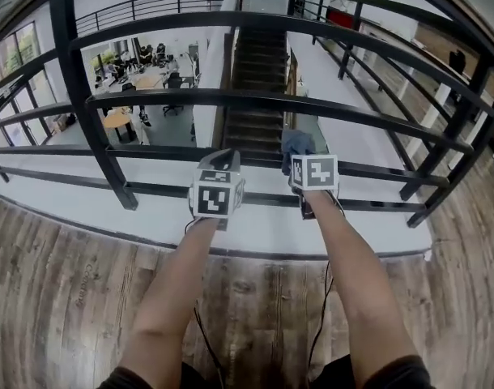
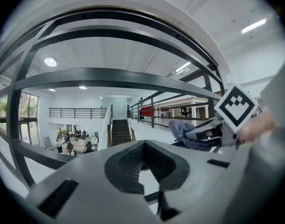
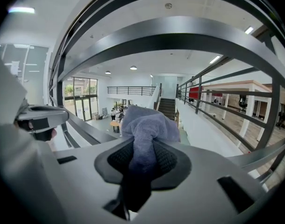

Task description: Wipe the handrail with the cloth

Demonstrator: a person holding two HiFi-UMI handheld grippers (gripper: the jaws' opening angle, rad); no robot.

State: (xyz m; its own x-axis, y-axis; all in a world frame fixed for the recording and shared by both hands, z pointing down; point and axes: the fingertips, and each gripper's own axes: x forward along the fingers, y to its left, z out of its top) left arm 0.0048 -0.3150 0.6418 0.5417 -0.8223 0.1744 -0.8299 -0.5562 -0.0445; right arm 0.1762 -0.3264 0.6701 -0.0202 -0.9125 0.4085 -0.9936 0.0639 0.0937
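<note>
Reaching forward and down with both bare forearms, side by side, toward the lower bars of the black handrail. Pinching a bunched blue-grey cloth in the right claw, close by a bar, contact unclear. Carrying nothing in the left claw, pressed together. Standing on a wood plank floor, with wide gaps between bars, above a staircase.

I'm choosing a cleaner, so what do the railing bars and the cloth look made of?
Railing bars: probably painted or powder-coated metal; dark grey, smooth and even, with a soft sheen where the light falls. Cloth: blue-grey soft fabric, perhaps microfibre or terry; it bunches in rounded folds and shows a fuzzy nap.
</note>
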